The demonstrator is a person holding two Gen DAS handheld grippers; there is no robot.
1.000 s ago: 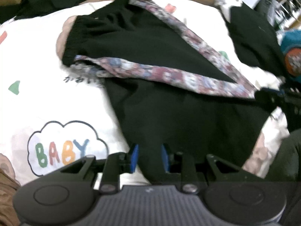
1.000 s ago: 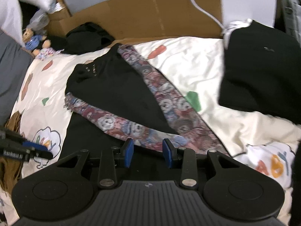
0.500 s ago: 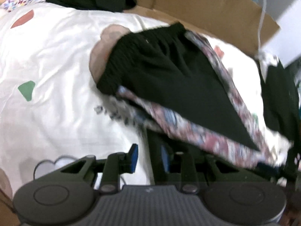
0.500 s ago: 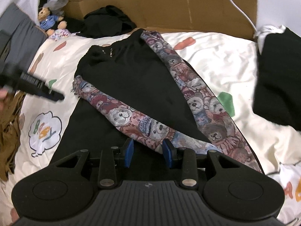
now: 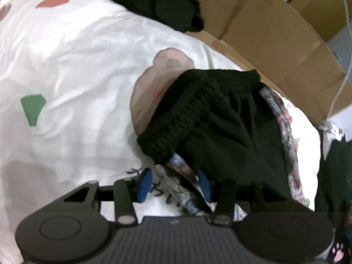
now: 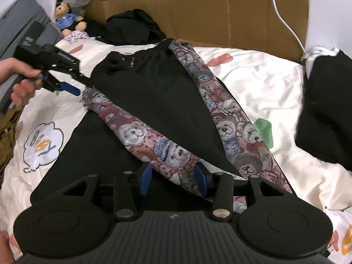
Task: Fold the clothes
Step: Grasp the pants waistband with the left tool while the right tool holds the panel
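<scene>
A black knit garment (image 6: 158, 101) with bear-patterned trim (image 6: 140, 136) lies spread on a white printed sheet (image 6: 259, 88). My right gripper (image 6: 173, 180) is open at the garment's near end, with the bear trim lying between its blue pads. My left gripper (image 6: 82, 85), held by a hand (image 6: 19, 83), is at the garment's far-left corner. In the left wrist view this gripper (image 5: 173, 186) is open, the trim's frayed end (image 5: 182, 171) sits between its pads, and the ribbed black hem (image 5: 176, 118) is just ahead.
A cardboard wall (image 6: 231, 11) borders the far side. A black clothing pile (image 6: 132, 28) and a toy bear (image 6: 66, 15) sit at the back left. Another black garment (image 6: 325, 114) lies at the right. Brown cloth (image 6: 6, 136) is at the left edge.
My left gripper has moved from the garment's near black edge up to its far-left ribbed corner, and its jaws stand wider. My right gripper has edged forward over the bear trim.
</scene>
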